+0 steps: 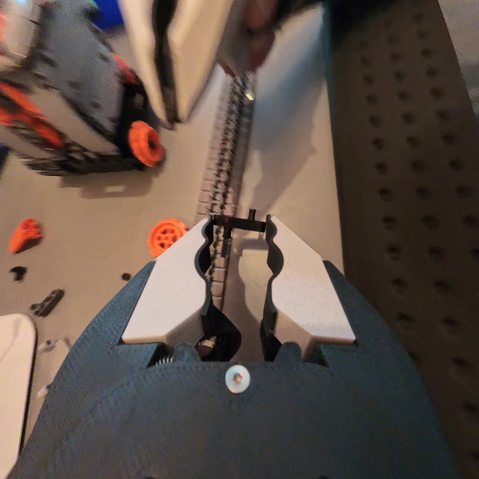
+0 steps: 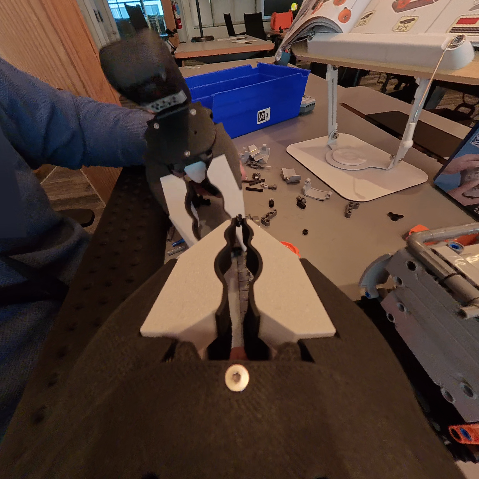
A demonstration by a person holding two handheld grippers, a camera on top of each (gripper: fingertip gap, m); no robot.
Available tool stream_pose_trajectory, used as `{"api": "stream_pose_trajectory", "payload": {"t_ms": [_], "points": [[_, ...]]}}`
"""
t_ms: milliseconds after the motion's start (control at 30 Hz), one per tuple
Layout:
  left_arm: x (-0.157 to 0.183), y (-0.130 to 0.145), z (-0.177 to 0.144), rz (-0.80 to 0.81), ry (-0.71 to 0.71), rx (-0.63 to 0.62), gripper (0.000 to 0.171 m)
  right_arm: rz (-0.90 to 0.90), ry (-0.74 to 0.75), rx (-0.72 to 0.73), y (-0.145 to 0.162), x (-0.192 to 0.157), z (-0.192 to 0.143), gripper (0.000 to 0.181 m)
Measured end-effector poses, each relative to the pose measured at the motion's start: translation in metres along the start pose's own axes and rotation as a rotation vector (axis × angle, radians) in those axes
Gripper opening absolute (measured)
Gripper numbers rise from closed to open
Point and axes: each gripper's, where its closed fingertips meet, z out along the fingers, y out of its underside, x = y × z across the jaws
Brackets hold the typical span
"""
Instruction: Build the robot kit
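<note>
Two grippers, both with matte dark printed bodies and white wavy-edged fingers. We go big to small.

Table [image 2: 337,246]: smooth grey top, edged by a dark perforated board [image 1: 414,181].

Blue bin [image 2: 248,93]: corrugated plastic, square marker sticker on its front.

White stand [image 2: 357,163]: flat rounded base, two thin struts, open booklet on top.

Grey model [image 2: 425,298]: studless beams full of round holes, curved metal-look bar on top, orange trim. The left wrist view shows it blurred, with an orange spoked wheel [image 1: 145,143].

Left gripper [image 1: 239,225]: jaws partly closed, pinching a thin black axle piece [image 1: 239,225] crosswise by its ends; short pins stick out of it. Below it lies a ribbed black track strip [image 1: 223,166].

Right gripper [image 2: 239,220]: jaws narrow, tips nearly meeting on a tiny black part [image 2: 239,217]; shape too small to tell.

Loose orange wheel [image 1: 166,236] flat just beside the left finger. Small grey and black pieces [image 2: 272,186] scattered mid-table.
</note>
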Motion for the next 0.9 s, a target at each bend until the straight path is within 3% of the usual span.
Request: {"api": "stream_pose_trajectory", "payload": {"t_ms": [67, 200, 400, 600, 733, 900], "points": [[-0.014, -0.016, -0.011, -0.034, -0.112, 0.119, 0.039, -0.009, -0.005, -0.004, 0.001, -0.002, 0.002, 0.001], [-0.034, -0.038, -0.031, -0.006, -0.305, 0.243, 0.039, -0.013, -0.007, 0.008, 0.0, -0.004, 0.004, 0.001], [-0.042, -0.054, -0.041, 0.088, -0.449, 0.289, 0.039, -0.01, -0.014, 0.031, -0.003, -0.005, 0.005, 0.001], [-0.043, -0.058, -0.041, 0.241, -0.549, 0.242, 0.039, 0.013, -0.032, 0.037, -0.004, -0.006, 0.003, 0.002], [-0.04, -0.054, -0.036, 0.233, -0.526, 0.215, 0.039, 0.022, -0.022, 0.011, 0.0, -0.002, 0.001, 0.001], [-0.018, -0.019, -0.007, 0.058, -0.292, 0.014, 0.04, 0.049, -0.012, -0.031, 0.008, 0.004, -0.003, 0.001]]}}
